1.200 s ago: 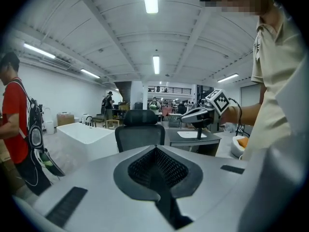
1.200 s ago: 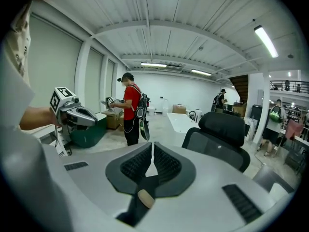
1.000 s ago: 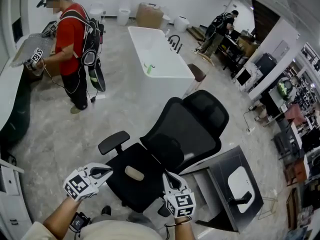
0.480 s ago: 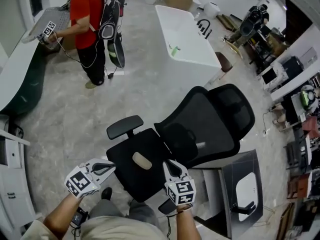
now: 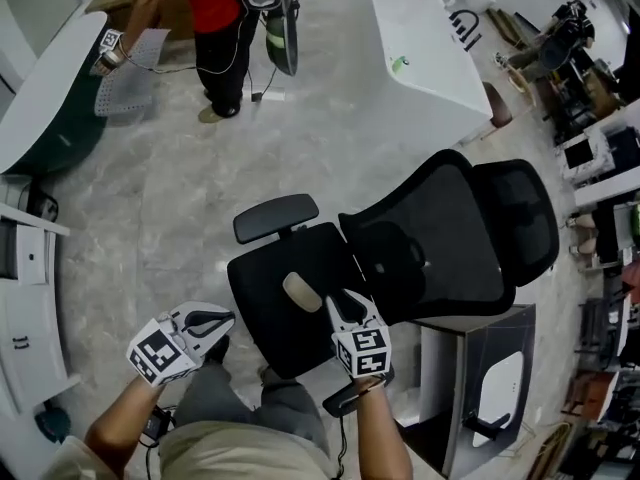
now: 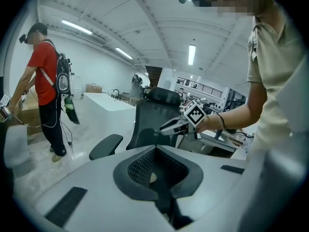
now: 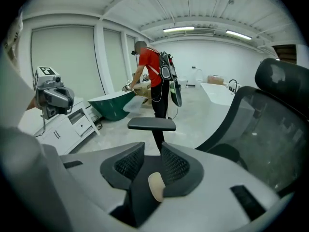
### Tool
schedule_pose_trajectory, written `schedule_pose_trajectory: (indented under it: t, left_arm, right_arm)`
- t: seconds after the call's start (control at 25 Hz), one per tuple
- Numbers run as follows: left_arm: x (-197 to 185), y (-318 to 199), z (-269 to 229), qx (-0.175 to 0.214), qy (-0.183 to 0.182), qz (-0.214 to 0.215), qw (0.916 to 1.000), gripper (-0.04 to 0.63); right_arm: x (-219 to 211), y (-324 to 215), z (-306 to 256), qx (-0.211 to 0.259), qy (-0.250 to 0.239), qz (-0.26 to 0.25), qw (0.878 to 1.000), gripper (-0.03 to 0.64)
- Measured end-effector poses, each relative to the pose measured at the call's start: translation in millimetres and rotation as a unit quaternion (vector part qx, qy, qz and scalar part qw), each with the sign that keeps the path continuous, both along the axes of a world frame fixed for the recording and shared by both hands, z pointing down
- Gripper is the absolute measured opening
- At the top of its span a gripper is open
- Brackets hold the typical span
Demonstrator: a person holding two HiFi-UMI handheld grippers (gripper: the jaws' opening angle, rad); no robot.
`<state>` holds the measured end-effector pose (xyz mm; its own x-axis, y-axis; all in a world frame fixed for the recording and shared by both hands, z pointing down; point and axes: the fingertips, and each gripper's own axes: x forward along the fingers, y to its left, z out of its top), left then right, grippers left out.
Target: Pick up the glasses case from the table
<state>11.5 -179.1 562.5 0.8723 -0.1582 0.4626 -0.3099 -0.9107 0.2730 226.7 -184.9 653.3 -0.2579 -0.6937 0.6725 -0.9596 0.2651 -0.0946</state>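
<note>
The glasses case (image 5: 301,291), a small beige oval, lies on the black seat of an office chair (image 5: 262,313), not on a table. My right gripper (image 5: 338,299) hovers just right of it, tips close to its end. In the right gripper view the case (image 7: 156,186) shows low in the gap of the right gripper (image 7: 152,148), whose jaws are opening; the pads do not press on it. My left gripper (image 5: 224,318) hangs off the seat's left front edge. In the left gripper view the left gripper (image 6: 154,150) has its tips together and holds nothing.
The chair's armrest (image 5: 275,218) and black backrest (image 5: 450,238) stand beyond the seat. A metal cabinet (image 5: 480,368) is at the right and white drawers (image 5: 25,298) at the left. A person in red (image 5: 235,18) stands far back near a white table (image 5: 430,53).
Both grippers have sunk toward the chair seat. The right gripper has come close to the case and its jaws have begun to part. The head view has tilted further down.
</note>
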Motion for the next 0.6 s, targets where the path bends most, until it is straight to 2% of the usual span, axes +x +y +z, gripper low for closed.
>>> schedule_pose_trajectory:
  t: [0.24, 0.36, 0.48, 0.6]
  left_arm:
    - [-13.2, 2.2, 36.7, -0.026, -0.019, -0.020, 0.9993, 0.017]
    - [-22.2, 6.3, 55.6, -0.032, -0.024, -0.017, 0.9991, 0.017]
    - [-29.3, 11.3, 68.5, -0.059, -0.025, -0.033, 0.9974, 0.017]
    - [-36.8, 14.7, 88.7, -0.058, -0.037, -0.030, 0.9972, 0.017]
  right_arm:
    - [-9.1, -16.4, 71.9, -0.041, 0.004, -0.034, 0.999, 0.149]
    - [-15.8, -19.9, 107.6, -0.064, 0.001, -0.050, 0.997, 0.177]
    - [-22.6, -16.6, 142.2, -0.092, -0.003, -0.068, 0.993, 0.206]
    - [-25.9, -13.1, 176.6, -0.118, -0.006, -0.084, 0.989, 0.225]
